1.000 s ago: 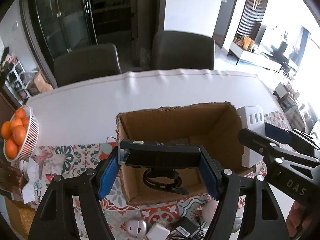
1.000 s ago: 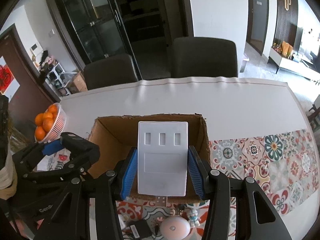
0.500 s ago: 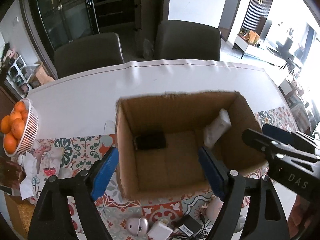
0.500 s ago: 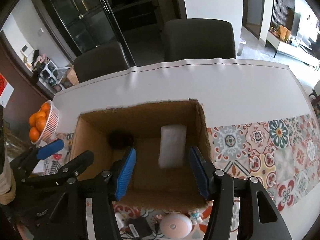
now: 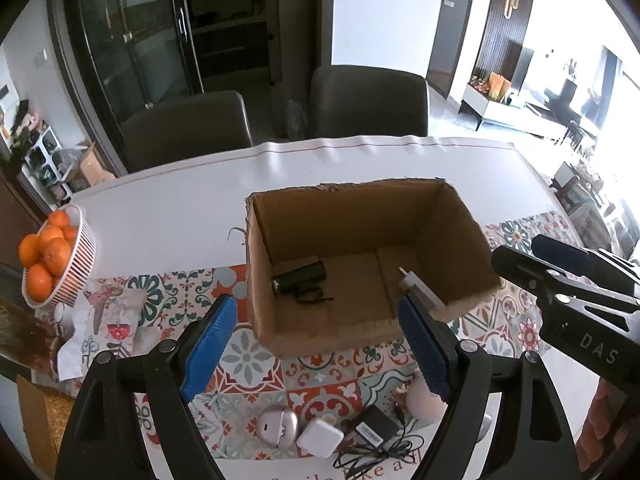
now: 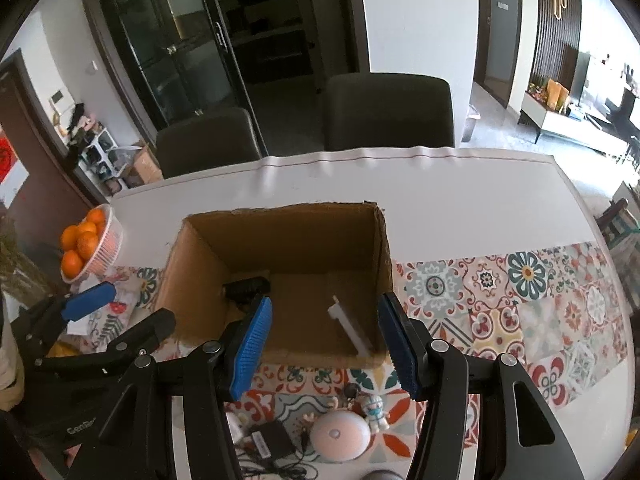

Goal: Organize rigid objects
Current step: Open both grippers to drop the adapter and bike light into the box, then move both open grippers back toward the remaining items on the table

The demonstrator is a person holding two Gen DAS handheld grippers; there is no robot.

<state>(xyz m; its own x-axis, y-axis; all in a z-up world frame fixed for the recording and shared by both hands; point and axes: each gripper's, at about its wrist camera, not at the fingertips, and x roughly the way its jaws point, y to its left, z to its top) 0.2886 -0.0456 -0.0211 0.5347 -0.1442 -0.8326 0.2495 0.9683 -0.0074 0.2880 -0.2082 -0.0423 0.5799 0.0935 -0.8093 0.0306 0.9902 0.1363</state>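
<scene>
The left gripper [image 5: 316, 340] was spread wide and held nothing; its jaws had just been opening. The right gripper [image 6: 326, 340] was open and empty too. Both hung over the near edge of the cardboard box [image 5: 360, 216]. Inside it, a black device [image 5: 300, 278] lay on the left and a white flat box [image 6: 352, 328] leaned on the right wall. A basket of oranges [image 5: 52, 260] sat far left on the table [image 5: 168, 216], with two dark chairs [image 5: 368, 100] behind

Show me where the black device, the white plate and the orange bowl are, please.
black device [image 5: 299, 277]: left wrist view, middle of its body, on the box floor.
white plate [image 6: 352, 326]: right wrist view, its top edge, leaning in the box.
orange bowl [image 5: 76, 272]: left wrist view, its ribbed wall.
</scene>
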